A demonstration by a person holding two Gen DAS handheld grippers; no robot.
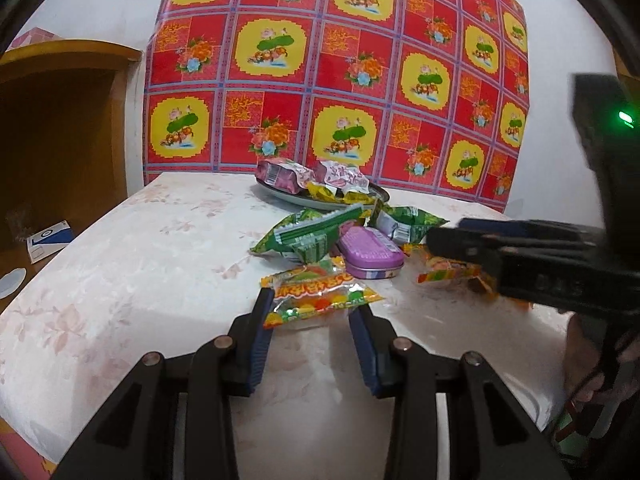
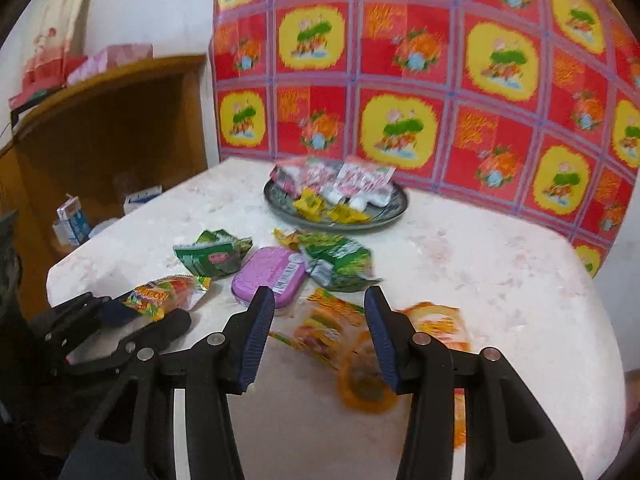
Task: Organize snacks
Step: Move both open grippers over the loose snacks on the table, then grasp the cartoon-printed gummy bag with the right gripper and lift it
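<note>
My left gripper [image 1: 316,308] is open, its blue pads on either side of a colourful gummy packet [image 1: 320,294] lying on the white table [image 1: 140,264]; the same packet shows in the right wrist view [image 2: 160,296]. My right gripper [image 2: 319,304] is open above orange snack packets [image 2: 340,328], and its fingers show in the left wrist view [image 1: 500,244]. A purple tin [image 1: 370,252] [image 2: 272,272] lies between green packets [image 1: 304,236] [image 2: 340,260]. A plate [image 2: 394,208] at the back holds pink and yellow snacks [image 1: 308,178].
A red and yellow patterned cloth [image 1: 340,80] hangs on the wall behind the table. A wooden cabinet [image 1: 60,120] stands to the left, with small cartons [image 2: 72,220] on its shelf. The table's near edge is rounded.
</note>
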